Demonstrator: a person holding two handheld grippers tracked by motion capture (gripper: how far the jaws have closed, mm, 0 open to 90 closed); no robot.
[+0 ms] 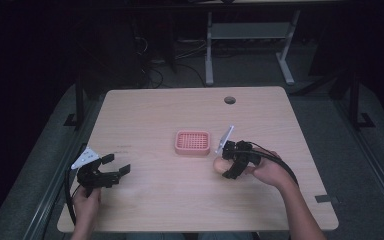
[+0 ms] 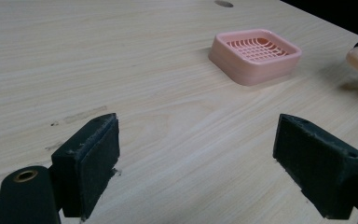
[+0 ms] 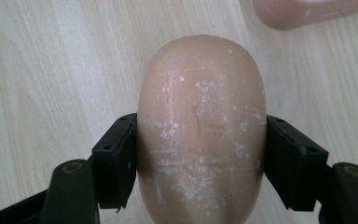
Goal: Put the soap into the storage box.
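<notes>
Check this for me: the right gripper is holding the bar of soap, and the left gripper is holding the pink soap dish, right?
Not quite. The left gripper is open and holds nothing; the pink soap dish sits apart on the table, as the left gripper view shows. The right gripper does hold the soap.

My light wood table (image 1: 155,200): round cable hole (image 1: 229,100) near its 12 o'clock edge, faint dark scuff (image 1: 122,146) toward 9. Beyond at 12, white desk frame (image 1: 209,55); floor cables (image 1: 155,75) at 11.

Your desk (image 1: 155,200): pale wood, grommet hole (image 1: 229,100) | floor (image 1: 250,70): grey | behind: white table legs (image 1: 209,55), dim room
</notes>
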